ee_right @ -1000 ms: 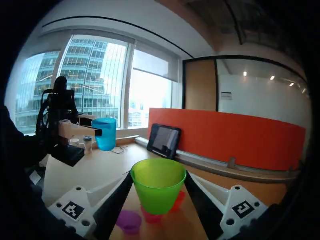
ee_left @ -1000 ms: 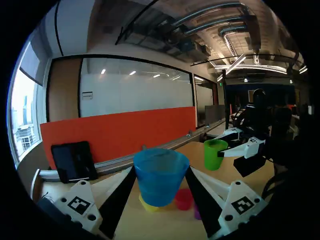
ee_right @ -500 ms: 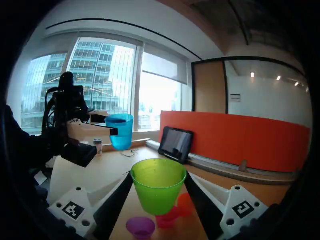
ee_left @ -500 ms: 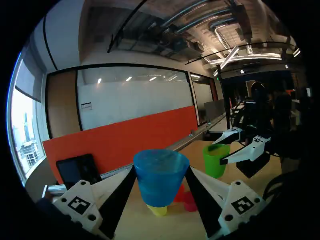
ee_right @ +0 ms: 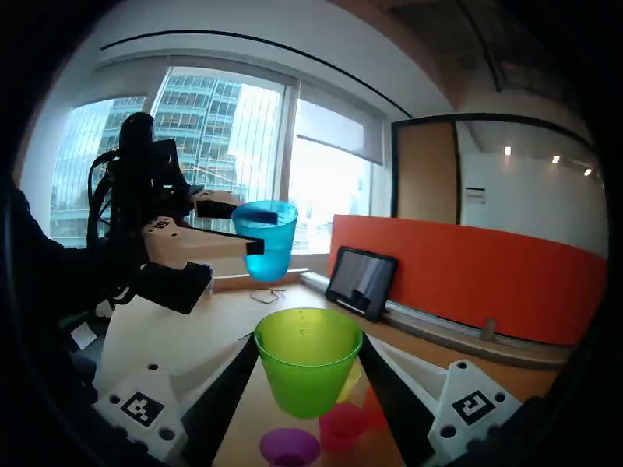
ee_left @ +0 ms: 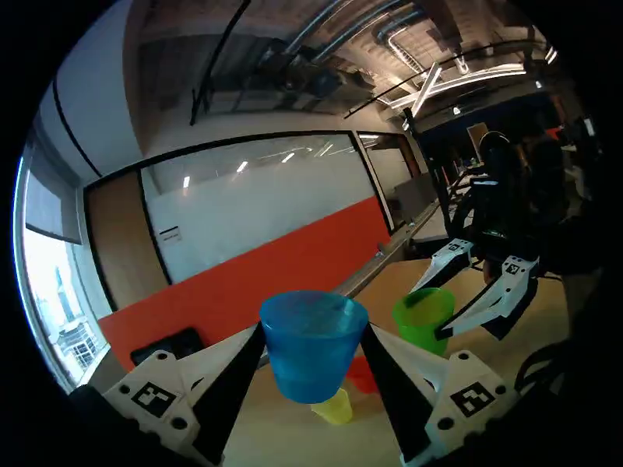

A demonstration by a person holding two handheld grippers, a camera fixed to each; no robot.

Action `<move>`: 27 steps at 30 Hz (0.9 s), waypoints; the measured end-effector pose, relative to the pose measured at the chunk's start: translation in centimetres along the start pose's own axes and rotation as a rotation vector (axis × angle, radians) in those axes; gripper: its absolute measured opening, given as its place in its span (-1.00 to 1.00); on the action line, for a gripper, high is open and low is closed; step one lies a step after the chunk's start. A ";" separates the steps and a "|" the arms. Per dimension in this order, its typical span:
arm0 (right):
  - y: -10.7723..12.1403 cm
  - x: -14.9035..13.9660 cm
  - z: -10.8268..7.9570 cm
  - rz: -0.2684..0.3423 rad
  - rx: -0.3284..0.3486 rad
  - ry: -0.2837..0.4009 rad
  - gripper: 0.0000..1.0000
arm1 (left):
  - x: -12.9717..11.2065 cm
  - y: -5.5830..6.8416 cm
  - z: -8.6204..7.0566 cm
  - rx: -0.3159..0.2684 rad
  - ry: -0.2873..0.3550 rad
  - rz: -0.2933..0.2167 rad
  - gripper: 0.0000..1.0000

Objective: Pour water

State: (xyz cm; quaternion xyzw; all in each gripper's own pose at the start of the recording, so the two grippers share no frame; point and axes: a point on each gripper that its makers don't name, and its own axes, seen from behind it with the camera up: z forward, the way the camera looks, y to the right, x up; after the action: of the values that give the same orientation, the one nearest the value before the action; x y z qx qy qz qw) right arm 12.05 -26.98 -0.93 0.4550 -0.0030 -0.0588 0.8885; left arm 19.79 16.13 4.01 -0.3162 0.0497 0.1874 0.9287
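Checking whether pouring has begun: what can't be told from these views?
- Water level in the blue cup: left gripper view, tinted wall hides it; right gripper view, too small.
- Contents of the green cup: right gripper view, near wall blocks the bottom.
- Most of the yellow cup: left gripper view, behind the blue cup.
- Base of the purple cup: right gripper view, cut by the bottom edge.
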 end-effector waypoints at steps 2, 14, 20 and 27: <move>-0.2 0.0 0.2 -0.002 0.005 0.000 0.86 | 0.3 -0.1 0.1 0.005 0.000 0.027 0.72; -1.6 -0.1 1.5 -0.004 0.036 0.000 0.86 | 2.6 -0.2 0.1 0.039 0.019 0.218 0.72; -2.2 -0.3 2.0 -0.001 0.049 0.001 0.86 | 3.6 0.2 -0.1 0.047 0.023 0.295 0.72; -2.8 -0.6 2.4 0.004 0.063 0.002 0.85 | 4.5 0.5 0.0 0.055 0.023 0.374 0.72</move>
State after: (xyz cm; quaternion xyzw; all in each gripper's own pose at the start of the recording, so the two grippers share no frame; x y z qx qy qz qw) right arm 11.05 -30.44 -1.78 0.4827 -0.0050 -0.0567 0.8739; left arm 23.73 17.92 2.79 -0.2778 0.1231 0.3516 0.8855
